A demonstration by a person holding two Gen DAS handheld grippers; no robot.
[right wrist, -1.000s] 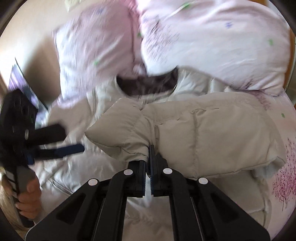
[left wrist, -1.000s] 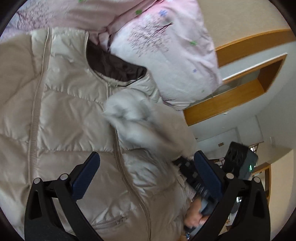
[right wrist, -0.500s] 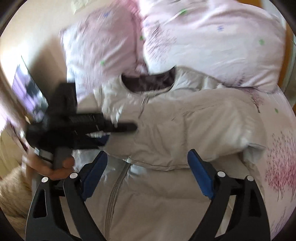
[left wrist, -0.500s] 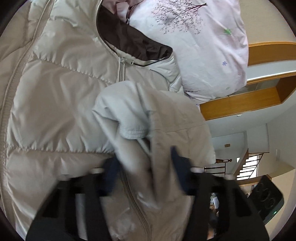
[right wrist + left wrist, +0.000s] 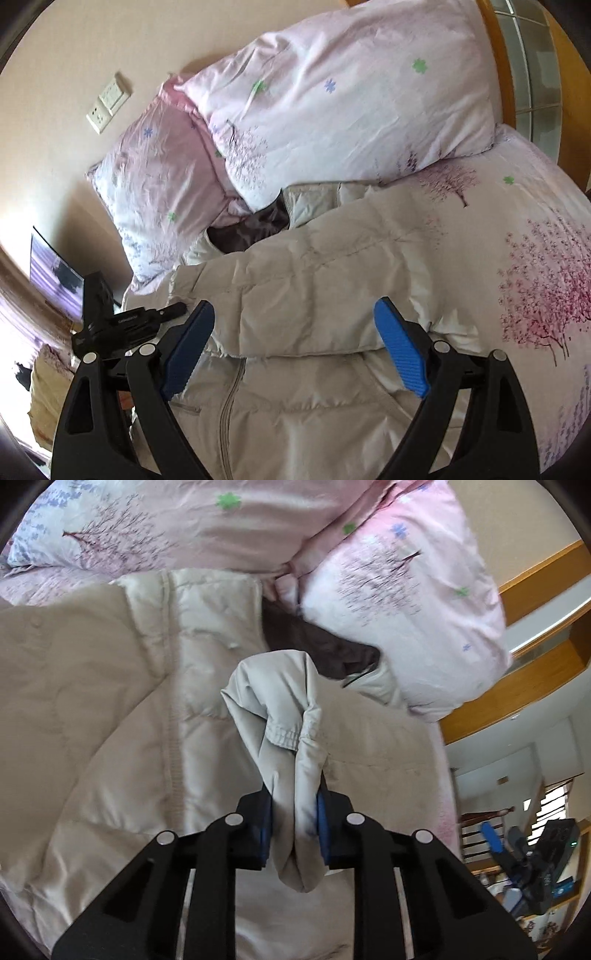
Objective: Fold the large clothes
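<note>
A beige quilted puffer jacket [image 5: 110, 701] with a dark brown collar lining [image 5: 314, 642] lies face up on a bed, zipper up. My left gripper [image 5: 293, 823] is shut on the cuff of one sleeve [image 5: 280, 709] and holds it lifted over the jacket's chest. In the right wrist view the jacket [image 5: 314, 406] fills the lower middle, with a sleeve [image 5: 332, 280] folded across its chest. My right gripper [image 5: 295, 350] is open and empty just above that sleeve. The left gripper's body [image 5: 122, 325] shows at the left there.
Two pink floral pillows [image 5: 332, 110] lie behind the collar. The floral bed sheet [image 5: 535, 277] extends right. A wall with a socket plate [image 5: 107, 103] is behind. A wooden frame [image 5: 517, 664] and a stair area lie to the right in the left wrist view.
My right gripper let go of the sleeve, opened and drew back. My left gripper moved in, closed on the sleeve cuff and lifted it.
</note>
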